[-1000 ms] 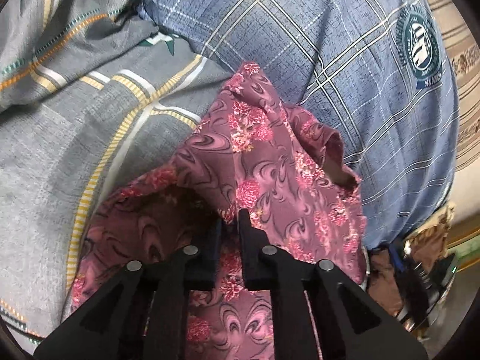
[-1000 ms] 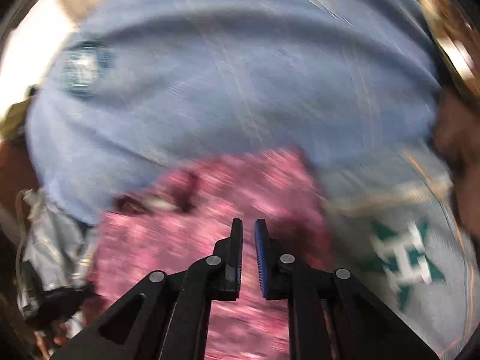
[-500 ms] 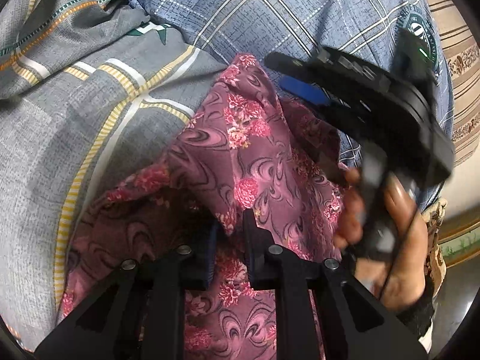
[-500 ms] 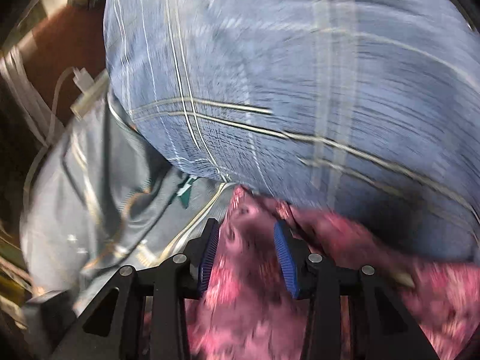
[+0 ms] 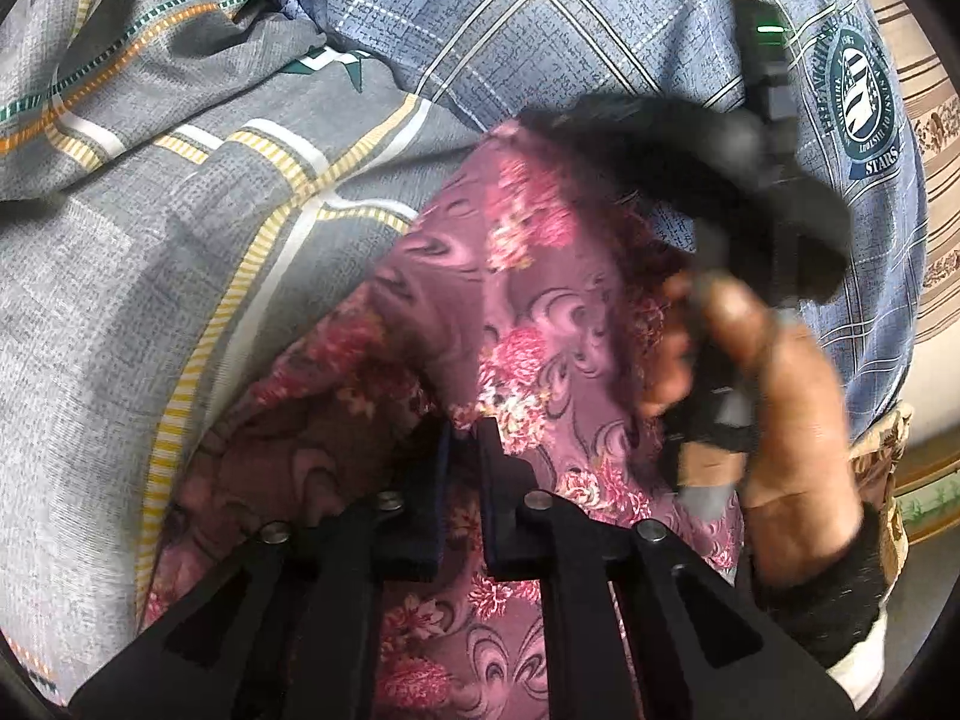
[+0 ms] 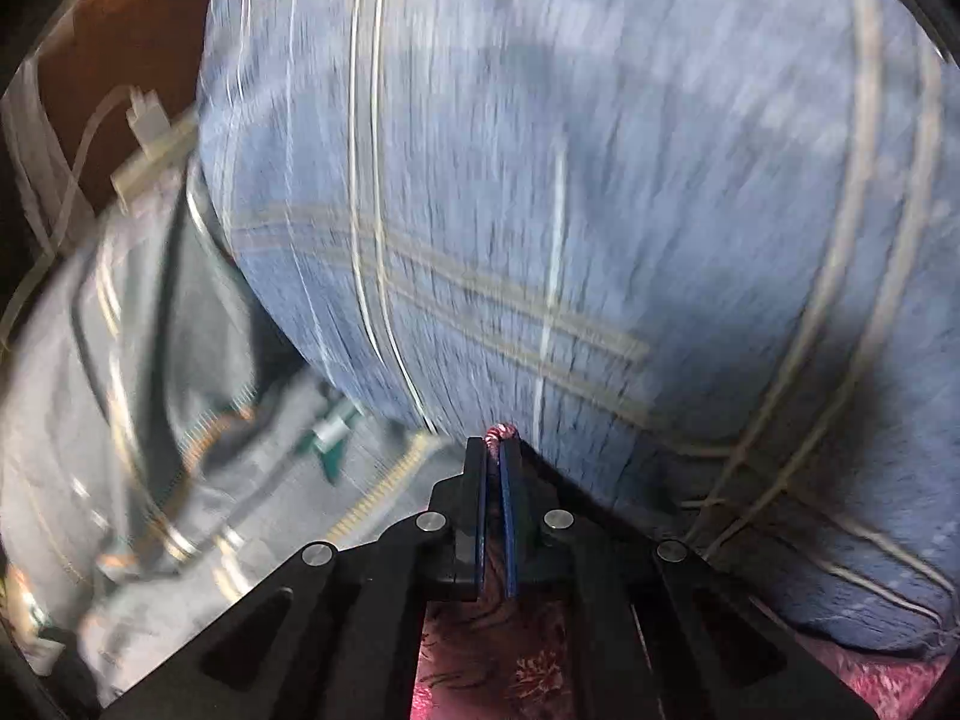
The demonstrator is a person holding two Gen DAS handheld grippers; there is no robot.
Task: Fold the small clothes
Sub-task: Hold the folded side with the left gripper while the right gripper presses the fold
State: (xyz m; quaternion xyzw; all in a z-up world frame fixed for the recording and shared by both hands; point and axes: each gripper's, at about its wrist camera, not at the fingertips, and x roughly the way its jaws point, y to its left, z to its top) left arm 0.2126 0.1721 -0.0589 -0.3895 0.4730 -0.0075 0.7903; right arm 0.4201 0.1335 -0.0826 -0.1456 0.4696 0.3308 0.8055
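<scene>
Floral maroon garment [image 5: 540, 312], thin and crumpled, bunched on grey plaid bedsheet [image 5: 150, 276] beside blue checked pillow [image 6: 540, 180]. Left gripper [image 5: 462, 438] clamped on its near fold. Right gripper [image 6: 493, 462] just closed, pinching the far tip; hand [image 5: 774, 396] and body motion-blurred, garment mostly hidden below jaws.
</scene>
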